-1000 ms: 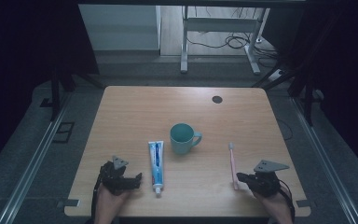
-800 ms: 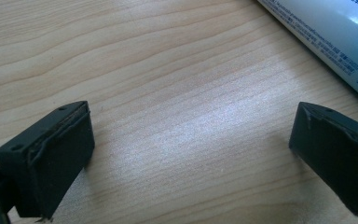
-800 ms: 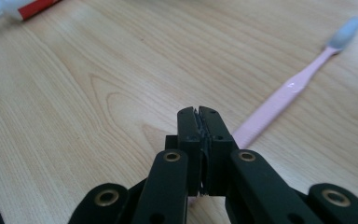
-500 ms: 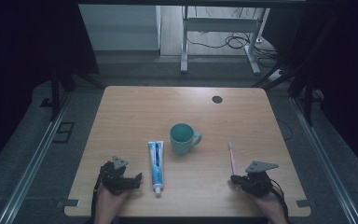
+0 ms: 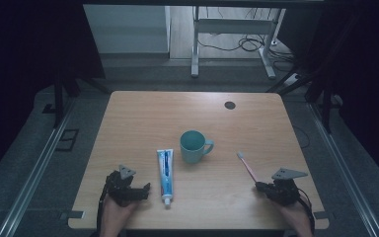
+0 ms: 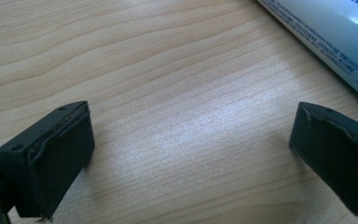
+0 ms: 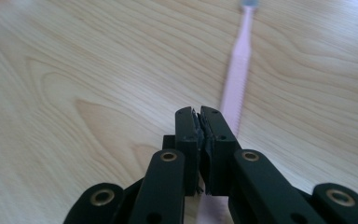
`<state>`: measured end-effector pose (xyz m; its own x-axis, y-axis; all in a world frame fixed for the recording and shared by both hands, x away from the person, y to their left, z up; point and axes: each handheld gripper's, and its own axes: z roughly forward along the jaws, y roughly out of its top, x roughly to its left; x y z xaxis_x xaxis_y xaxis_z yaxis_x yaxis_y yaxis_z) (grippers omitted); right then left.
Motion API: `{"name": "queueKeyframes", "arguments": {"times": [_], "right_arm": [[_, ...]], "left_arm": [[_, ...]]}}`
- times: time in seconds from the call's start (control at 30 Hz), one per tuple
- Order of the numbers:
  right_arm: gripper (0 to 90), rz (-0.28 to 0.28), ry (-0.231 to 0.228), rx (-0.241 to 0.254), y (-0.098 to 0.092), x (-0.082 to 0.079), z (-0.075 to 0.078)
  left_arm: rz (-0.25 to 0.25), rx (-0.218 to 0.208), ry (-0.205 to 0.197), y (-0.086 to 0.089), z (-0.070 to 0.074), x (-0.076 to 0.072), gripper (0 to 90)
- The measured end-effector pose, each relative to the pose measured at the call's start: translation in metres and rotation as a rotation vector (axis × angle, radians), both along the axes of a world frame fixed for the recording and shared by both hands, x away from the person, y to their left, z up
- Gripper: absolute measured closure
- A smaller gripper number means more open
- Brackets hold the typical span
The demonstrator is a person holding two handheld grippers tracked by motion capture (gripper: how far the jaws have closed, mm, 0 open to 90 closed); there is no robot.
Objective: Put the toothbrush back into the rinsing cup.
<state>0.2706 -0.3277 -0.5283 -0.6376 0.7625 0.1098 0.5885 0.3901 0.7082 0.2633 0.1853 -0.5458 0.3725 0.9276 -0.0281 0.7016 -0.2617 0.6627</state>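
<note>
Your right claw [image 7: 200, 116] sits with jaws pressed together, nothing between the pads; the pink toothbrush [image 7: 235, 79] runs beneath and just beside them, lying flat on the bench [image 5: 143, 118], bristle end pointing away. From the high view that claw [image 5: 261, 186] rests at the handle end of the toothbrush [image 5: 246, 167], near the bench's right front. Your left claw [image 6: 186, 144] stands wide open over bare wood, holding nothing, with the toothpaste tube [image 5: 166, 170] just to its right. Teal mug [image 5: 193, 146] stands upright between tube and toothbrush.
</note>
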Motion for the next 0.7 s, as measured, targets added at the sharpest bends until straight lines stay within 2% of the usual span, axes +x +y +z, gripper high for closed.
{"name": "queueKeyframes", "arguments": {"times": [0.27,0.5,0.6,0.63,0.7], "right_arm": [[80.6,-0.014,-0.013,0.017,-0.006,-0.002,0.003],[67.0,-0.030,-0.005,0.026,-0.008,0.000,0.007],[59.0,-0.025,-0.003,0.006,-0.007,0.004,0.012],[59.0,-0.025,-0.003,0.006,-0.007,0.004,0.012],[55.0,-0.033,0.023,-0.016,-0.005,0.009,0.016]], "left_arm": [[0.000,0.000,0.000,0.000,0.000,0.000,0.0],[0.000,0.000,0.000,0.000,0.000,0.000,0.0],[0.000,0.000,0.000,0.000,0.000,0.000,0.0],[0.000,0.000,0.001,0.000,0.000,0.000,0.0],[0.000,0.001,0.000,0.000,0.000,0.000,0.0]]}}
